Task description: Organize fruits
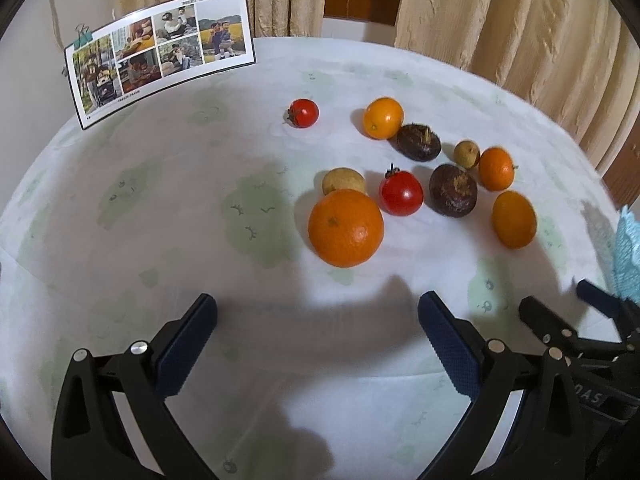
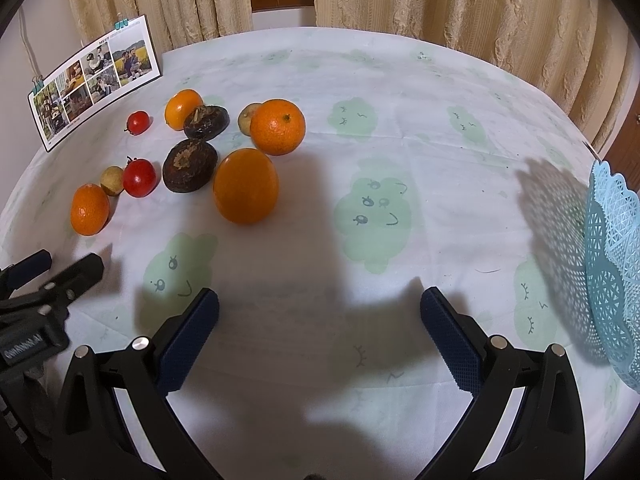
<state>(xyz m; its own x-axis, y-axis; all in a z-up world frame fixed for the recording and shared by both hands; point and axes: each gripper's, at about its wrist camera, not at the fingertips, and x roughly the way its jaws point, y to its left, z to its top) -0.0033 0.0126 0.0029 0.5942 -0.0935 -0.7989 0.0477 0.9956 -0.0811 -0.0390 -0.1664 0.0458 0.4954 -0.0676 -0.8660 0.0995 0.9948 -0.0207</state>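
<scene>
Both pairs of fingers are spread wide and hold nothing: my left gripper (image 1: pixel 318 344) hangs over bare cloth at the near edge of the table (image 1: pixel 200 240), and my right gripper (image 2: pixel 320 340) does the same a little to its right, its dark fingers (image 1: pixel 560 320) showing at the lower right of the left view.

Fruit lies loose in a cluster on the cloth ahead of the left gripper. Nearest is a big orange (image 1: pixel 346 227), with a small tan fruit (image 1: pixel 343 181) touching it from behind. Just beside them sits a red tomato (image 1: pixel 401 193), then a dark brown fruit (image 1: pixel 453 189), and an oval orange fruit (image 1: pixel 513 219) toward the right. Farther back are another orange (image 1: pixel 496 169), a second tan fruit (image 1: pixel 466 154), a second brown fruit (image 1: pixel 419 142) touching an orange (image 1: pixel 383 117), and a lone tomato (image 1: pixel 303 113) set apart on the left.

At the table's right edge stands a blue lattice basket (image 2: pixel 612 272), well apart from the fruit. At the far left corner a photo card (image 1: pixel 160 52) stands upright with clips, and curtains (image 1: pixel 500 12) hang behind the table.
</scene>
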